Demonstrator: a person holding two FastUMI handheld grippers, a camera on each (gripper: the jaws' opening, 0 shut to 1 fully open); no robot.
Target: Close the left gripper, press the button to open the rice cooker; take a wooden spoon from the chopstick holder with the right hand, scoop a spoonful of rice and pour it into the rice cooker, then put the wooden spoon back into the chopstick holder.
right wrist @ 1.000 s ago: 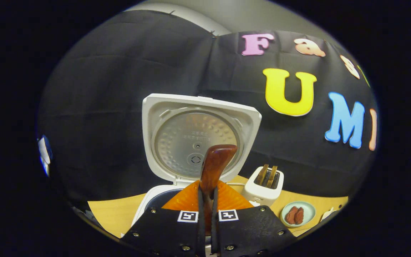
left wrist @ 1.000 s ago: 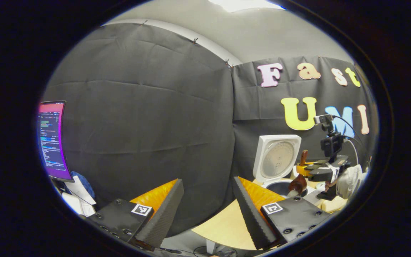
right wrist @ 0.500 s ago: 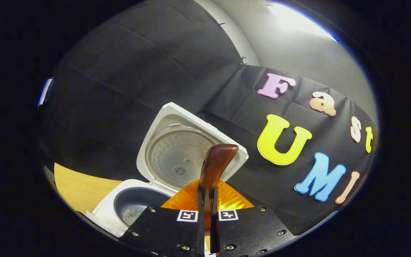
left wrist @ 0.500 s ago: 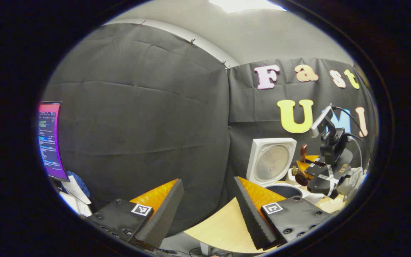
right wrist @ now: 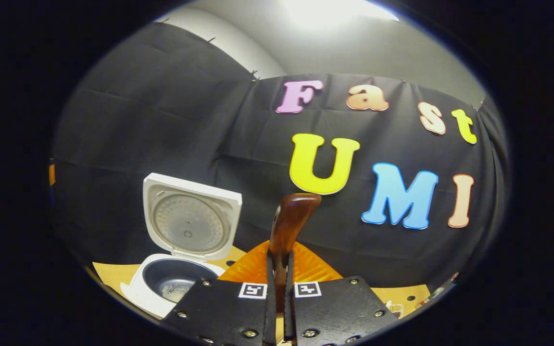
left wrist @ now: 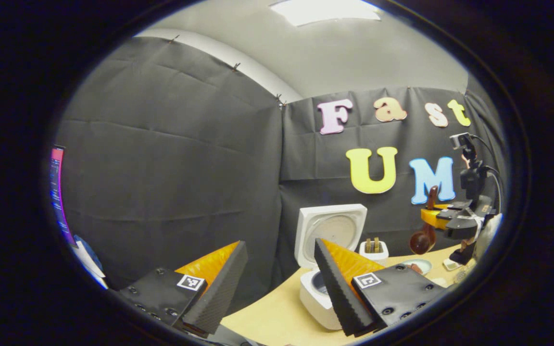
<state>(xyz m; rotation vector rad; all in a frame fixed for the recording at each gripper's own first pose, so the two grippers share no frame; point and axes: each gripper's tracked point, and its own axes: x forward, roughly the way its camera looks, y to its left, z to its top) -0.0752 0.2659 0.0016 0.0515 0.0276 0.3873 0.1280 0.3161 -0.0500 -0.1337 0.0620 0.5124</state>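
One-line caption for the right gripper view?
Right gripper shut on wooden spoon, open rice cooker at lower left.

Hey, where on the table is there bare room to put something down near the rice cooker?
The light wooden tabletop is bare in front and to the left of the white rice cooker with its raised lid. To its right it is crowded: a small white toaster, a pale green plate, and the right gripper holding the brown wooden spoon.

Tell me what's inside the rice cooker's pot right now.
In the right gripper view the rice cooker stands open, lid upright. A small patch of pale rice grains lies on the dark pot floor. The near part of the floor is hidden behind the pot's front rim and the right claw.
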